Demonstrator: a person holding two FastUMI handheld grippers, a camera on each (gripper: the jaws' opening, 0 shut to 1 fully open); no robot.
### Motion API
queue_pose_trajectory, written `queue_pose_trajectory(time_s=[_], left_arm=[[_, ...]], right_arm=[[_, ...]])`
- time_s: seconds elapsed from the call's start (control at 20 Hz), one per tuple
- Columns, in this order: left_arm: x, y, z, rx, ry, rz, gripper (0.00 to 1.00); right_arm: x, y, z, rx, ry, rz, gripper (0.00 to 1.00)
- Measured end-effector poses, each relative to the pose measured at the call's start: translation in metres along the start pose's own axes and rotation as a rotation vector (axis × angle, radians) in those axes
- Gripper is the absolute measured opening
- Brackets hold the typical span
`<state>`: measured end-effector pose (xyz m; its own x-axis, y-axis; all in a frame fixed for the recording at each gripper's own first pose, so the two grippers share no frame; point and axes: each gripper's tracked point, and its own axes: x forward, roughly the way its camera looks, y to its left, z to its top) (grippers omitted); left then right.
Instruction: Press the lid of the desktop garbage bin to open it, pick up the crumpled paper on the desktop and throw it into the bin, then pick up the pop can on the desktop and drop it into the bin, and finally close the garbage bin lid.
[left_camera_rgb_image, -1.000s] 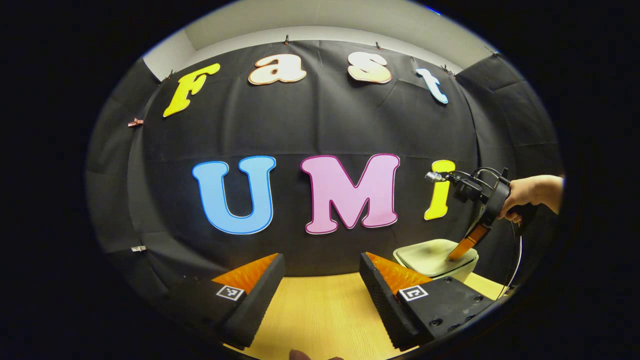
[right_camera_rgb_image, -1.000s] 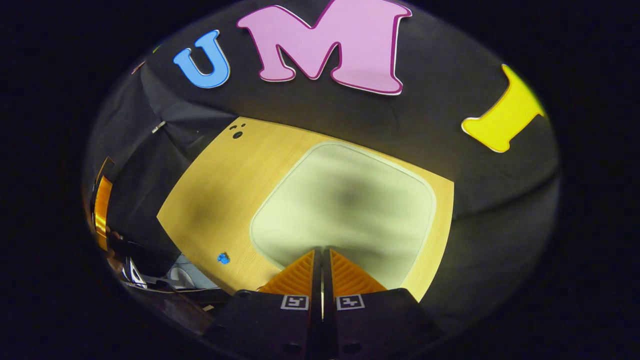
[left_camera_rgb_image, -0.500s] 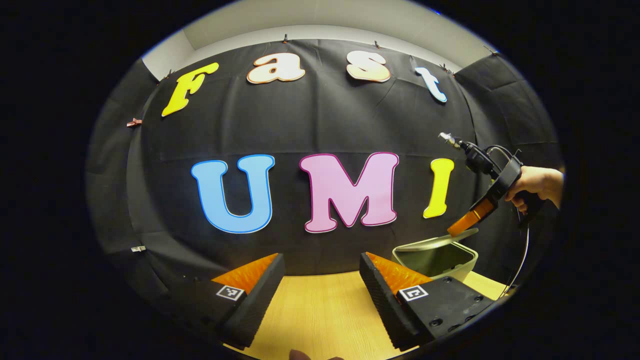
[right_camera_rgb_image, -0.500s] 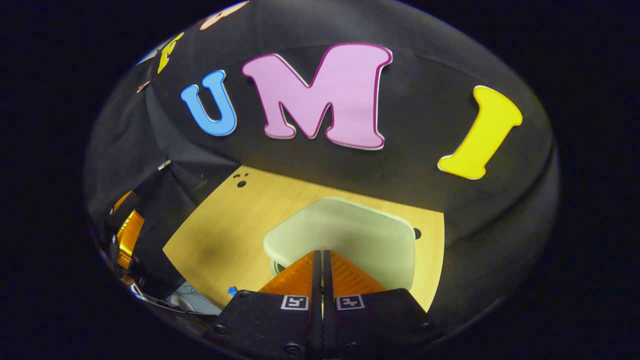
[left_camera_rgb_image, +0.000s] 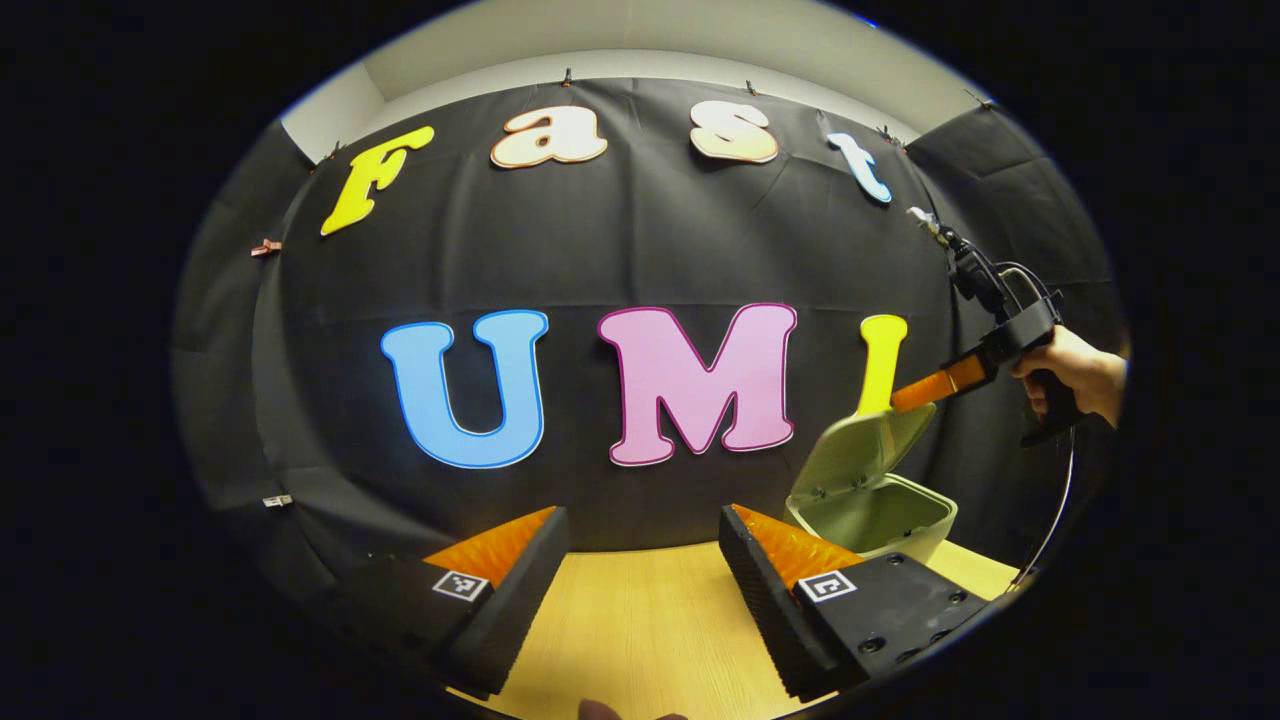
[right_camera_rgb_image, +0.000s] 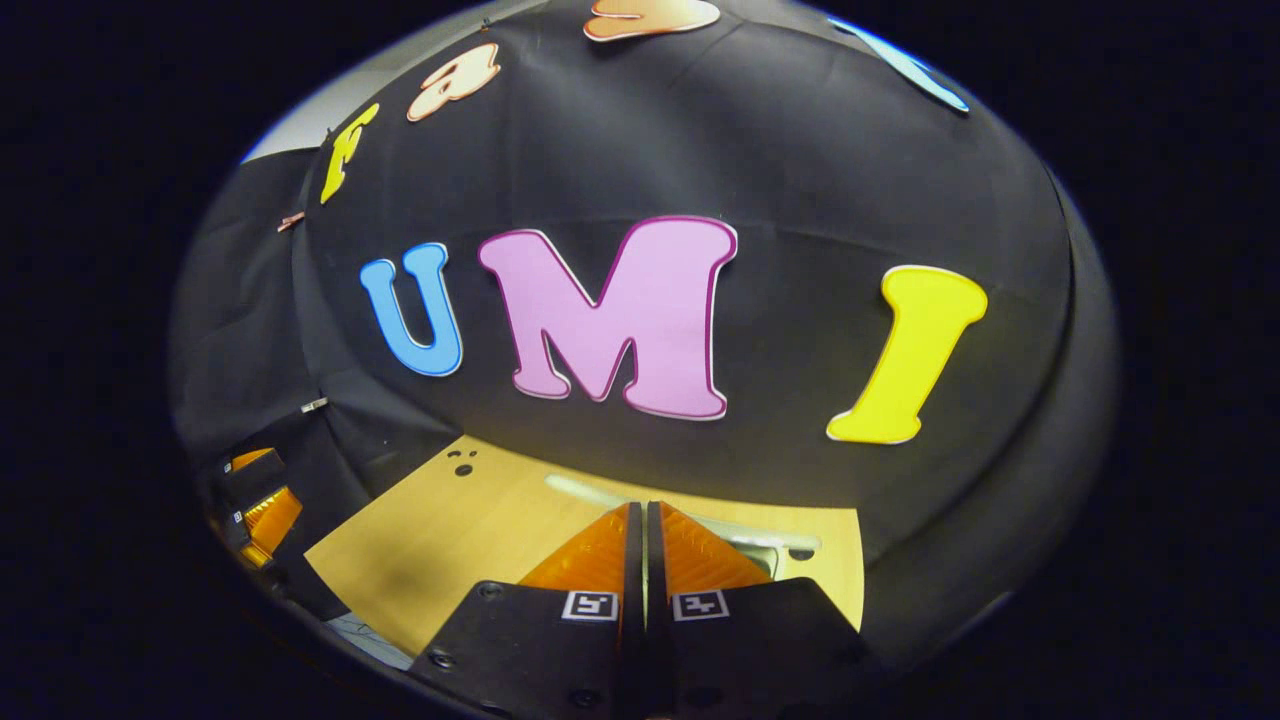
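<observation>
In the left gripper view the garbage bin (left_camera_rgb_image: 880, 515) stands on the far right part of the wooden desk (left_camera_rgb_image: 640, 630), its lid (left_camera_rgb_image: 862, 448) tipped up and back so the inside shows; the right gripper (left_camera_rgb_image: 900, 400), held by a hand (left_camera_rgb_image: 1075, 370), hangs above the bin with its fingertips right at the lid's raised top edge, though whether they touch it cannot be told; the left gripper (left_camera_rgb_image: 640, 545) hovers low over the desk with its fingers spread wide and nothing between them, the bin just beyond its right finger. In the right gripper view the right gripper (right_camera_rgb_image: 640, 535) has its fingers pressed together on nothing, pointing at the booth wall; a pale strip of the bin (right_camera_rgb_image: 770, 545) peeks past the fingertips, low on the desk (right_camera_rgb_image: 440, 540).
</observation>
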<state>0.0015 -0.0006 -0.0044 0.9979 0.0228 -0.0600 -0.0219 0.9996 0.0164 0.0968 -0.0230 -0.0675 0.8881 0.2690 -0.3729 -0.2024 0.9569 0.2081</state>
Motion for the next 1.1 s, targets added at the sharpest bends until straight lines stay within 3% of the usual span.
queue_pose_trajectory(time_s=[0.15,0.2,0.55,0.65,0.8,0.9,1.0,1.1], left_arm=[[0.000,0.001,0.000,0.000,0.002,0.004,0.96],[0.000,0.000,0.000,-0.002,0.002,0.005,0.96],[0.000,0.000,-0.001,0.003,0.003,0.004,0.96],[0.000,0.000,-0.001,0.006,0.006,0.002,0.96],[0.001,0.000,-0.004,0.012,0.022,0.000,0.96],[0.002,0.001,-0.004,0.017,0.028,-0.006,0.96],[0.001,0.001,-0.007,0.007,0.035,-0.023,0.96],[0.003,0.001,-0.010,-0.015,0.046,-0.037,0.96]], right_arm=[[-0.008,0.002,0.018,-0.037,-0.082,-0.005,0.01],[-0.011,0.005,0.020,-0.045,-0.100,-0.004,0.05],[-0.029,0.023,0.032,-0.132,-0.224,-0.024,0.06],[-0.035,0.031,0.029,-0.157,-0.247,-0.025,0.17],[-0.044,0.050,0.019,-0.154,-0.261,-0.006,0.41],[-0.050,0.057,0.012,-0.159,-0.274,0.010,0.45],[-0.056,0.063,0.002,-0.172,-0.272,0.014,0.70],[-0.057,0.071,-0.006,-0.169,-0.271,0.035,0.69]])
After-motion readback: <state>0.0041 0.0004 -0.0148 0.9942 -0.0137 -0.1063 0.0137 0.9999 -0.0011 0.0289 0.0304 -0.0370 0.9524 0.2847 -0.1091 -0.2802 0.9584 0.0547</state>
